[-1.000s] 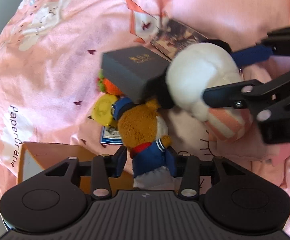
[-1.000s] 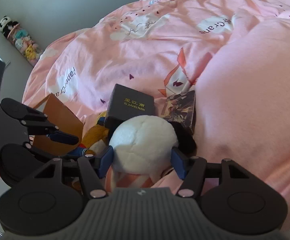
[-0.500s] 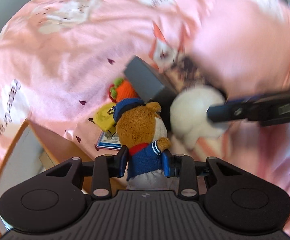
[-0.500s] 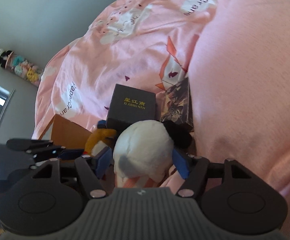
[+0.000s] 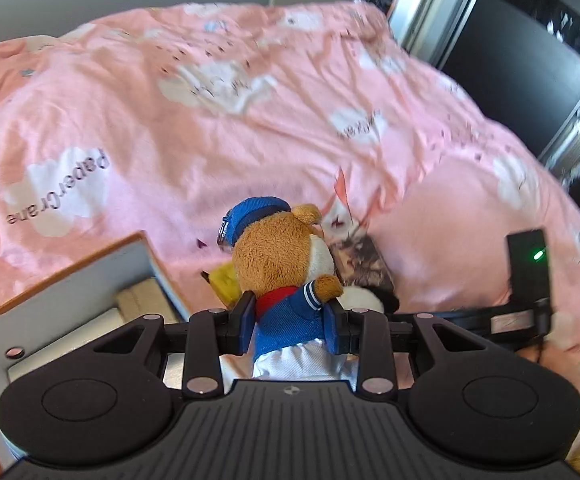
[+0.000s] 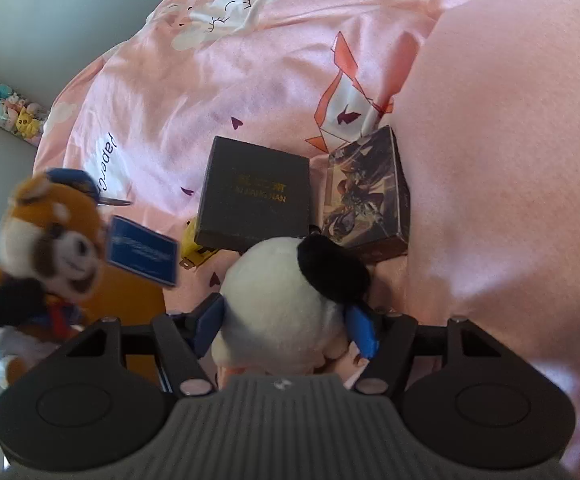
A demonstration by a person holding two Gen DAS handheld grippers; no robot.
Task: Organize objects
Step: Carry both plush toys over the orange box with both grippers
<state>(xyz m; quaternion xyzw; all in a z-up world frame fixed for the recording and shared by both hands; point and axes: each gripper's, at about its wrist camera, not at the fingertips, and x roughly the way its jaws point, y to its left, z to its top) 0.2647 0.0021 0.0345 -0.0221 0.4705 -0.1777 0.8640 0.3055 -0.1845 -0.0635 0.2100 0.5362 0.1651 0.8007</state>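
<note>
The left gripper (image 5: 290, 322) fingers clamp the bear (image 5: 285, 264) at its blue jacket, holding it clear of the bed (image 5: 169, 120), beside the open box (image 5: 69, 300). The right gripper (image 6: 285, 322) fingers, which have just been opening, still press both sides of the white plush (image 6: 285, 296), low on the bed. The dark box (image 6: 255, 192) and card box (image 6: 366, 196) lie just beyond.

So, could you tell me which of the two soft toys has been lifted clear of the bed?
The brown bear in the blue cap and jacket, clamped in the left gripper. The white plush with the black ear sits low on the bedding between the right gripper's fingers.
</note>
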